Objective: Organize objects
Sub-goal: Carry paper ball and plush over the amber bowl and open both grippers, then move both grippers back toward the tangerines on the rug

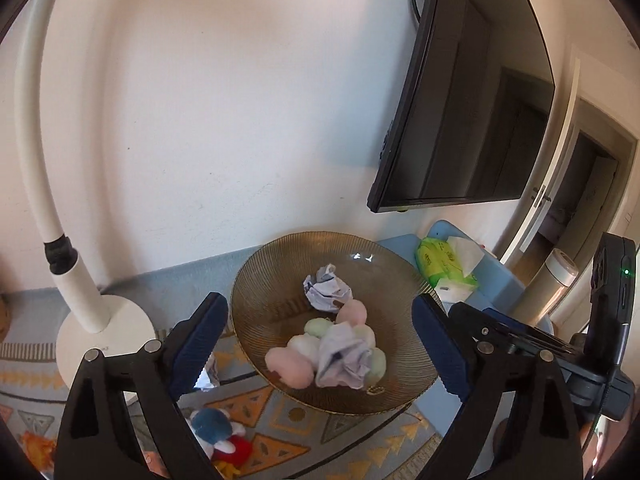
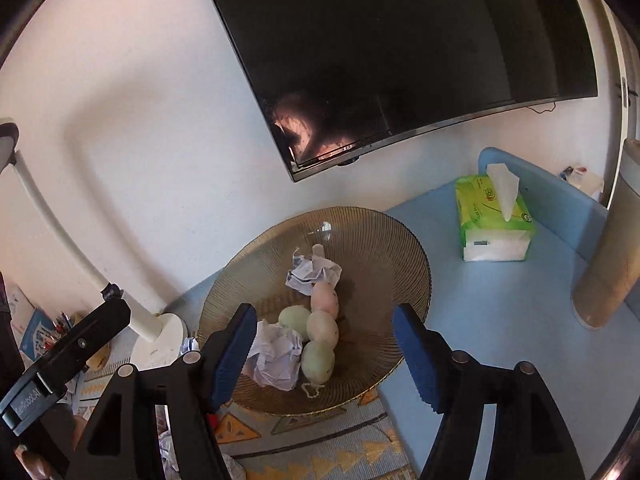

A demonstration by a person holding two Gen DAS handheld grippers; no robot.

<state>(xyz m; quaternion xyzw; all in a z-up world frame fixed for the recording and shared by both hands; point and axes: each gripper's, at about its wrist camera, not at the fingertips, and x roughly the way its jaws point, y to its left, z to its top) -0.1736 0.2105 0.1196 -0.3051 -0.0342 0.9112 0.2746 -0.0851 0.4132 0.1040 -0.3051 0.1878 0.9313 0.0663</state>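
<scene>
Eggs [image 2: 322,328] in bowl [image 2: 384,248], long axes roughly upright, leaning.

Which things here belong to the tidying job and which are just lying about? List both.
Job: glass bowl; eggs; crumpled paper balls; plush toy; loose paper on the mat.

Lying about: tissue pack; lamp; TV.

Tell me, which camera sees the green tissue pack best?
The right wrist view: the green tissue pack stands whole and unblocked on the blue surface. In the left wrist view it is smaller, near the edge, behind the bowl's rim.
</scene>
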